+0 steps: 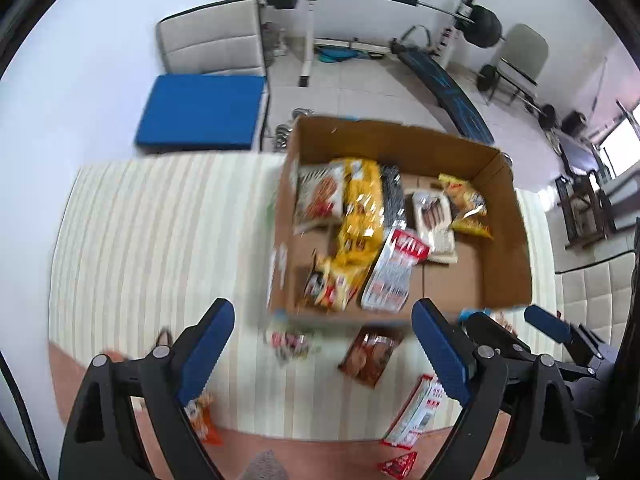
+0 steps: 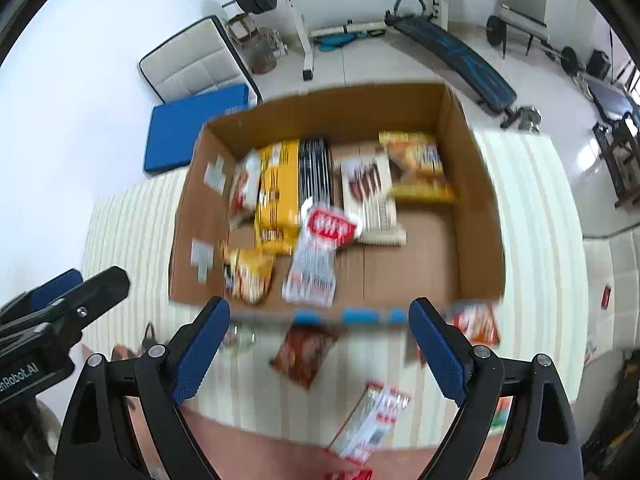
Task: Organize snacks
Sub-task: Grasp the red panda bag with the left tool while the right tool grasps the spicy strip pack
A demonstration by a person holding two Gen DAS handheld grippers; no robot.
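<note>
Also loose snack pkts point(image 1: 370, 354) lie beside cardboard box point(image 1: 508, 240), nr barbell rack point(image 1: 308, 28).

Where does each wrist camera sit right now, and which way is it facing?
Left wrist: on the left gripper, tilted steeply down at the cardboard box; own open fingers show, right gripper at right.
Right wrist: on the right gripper, facing down at the box; open fingers, left gripper at left.
Shared: box, striped cloth, brown packet.
</note>
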